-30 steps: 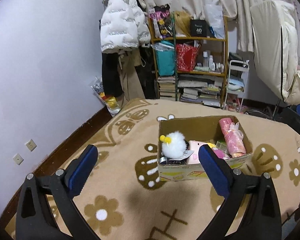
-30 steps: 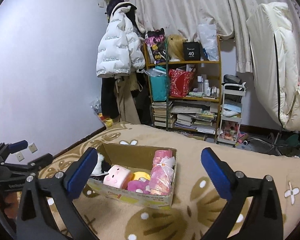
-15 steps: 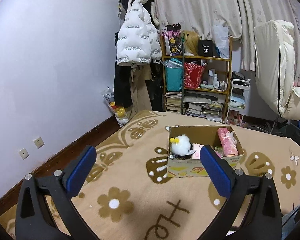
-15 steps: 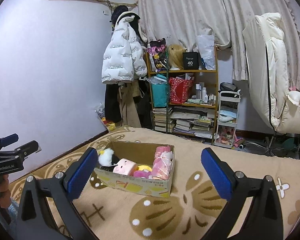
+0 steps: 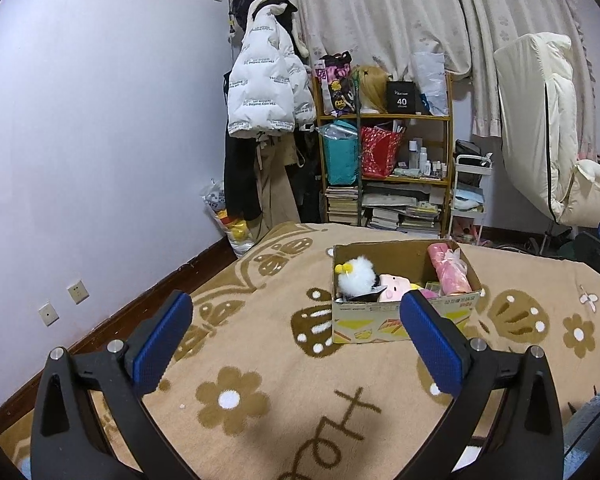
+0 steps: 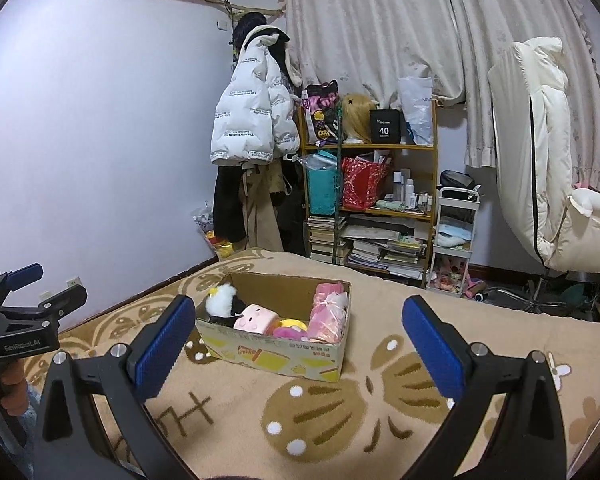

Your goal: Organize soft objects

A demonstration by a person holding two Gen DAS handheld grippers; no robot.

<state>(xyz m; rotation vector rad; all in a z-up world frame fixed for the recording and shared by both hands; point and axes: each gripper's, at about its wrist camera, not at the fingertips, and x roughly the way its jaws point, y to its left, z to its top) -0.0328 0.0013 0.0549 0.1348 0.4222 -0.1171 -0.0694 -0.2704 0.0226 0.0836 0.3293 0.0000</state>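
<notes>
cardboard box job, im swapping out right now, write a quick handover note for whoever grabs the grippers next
Left gripper: open, empty, held above the rug.
Right gripper: open, empty, also clear of the box.
Cardboard box sits on the flower-patterned rug; inside are a white fluffy toy, a pink plush and a pink wrapped bundle.
Done: those soft things are boxed.
Left: no loose soft items show on the rug; check outside the views.
</notes>
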